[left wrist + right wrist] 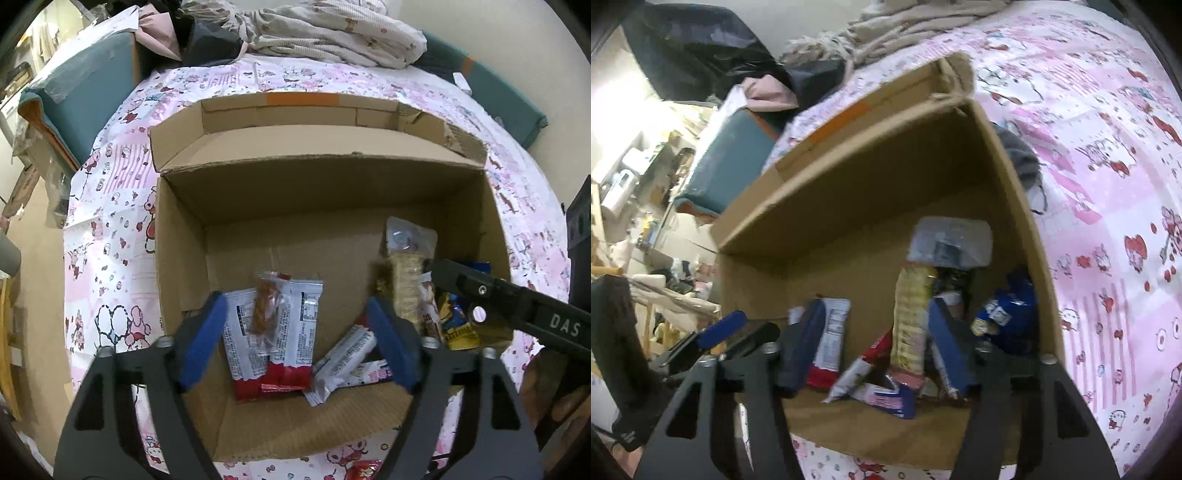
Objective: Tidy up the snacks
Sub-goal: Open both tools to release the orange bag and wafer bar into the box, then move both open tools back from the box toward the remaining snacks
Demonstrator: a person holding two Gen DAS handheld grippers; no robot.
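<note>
A pink patterned bed [110, 229] carries a cardboard box [177, 236] of snack packets [273, 332]; left tongs [299, 339] and right tongs [875, 354] both gape apart, empty, above it.

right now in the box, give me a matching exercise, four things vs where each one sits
Things:
1 tall cracker pack
2 small clear sausage packet
3 blue and yellow bag
4 cardboard box

Places:
A on top of the red and white packs
B on the pink sheet
C upright, right side of box
D near right corner

Pairs: 1-C, 2-A, 3-D, 4-B
</note>
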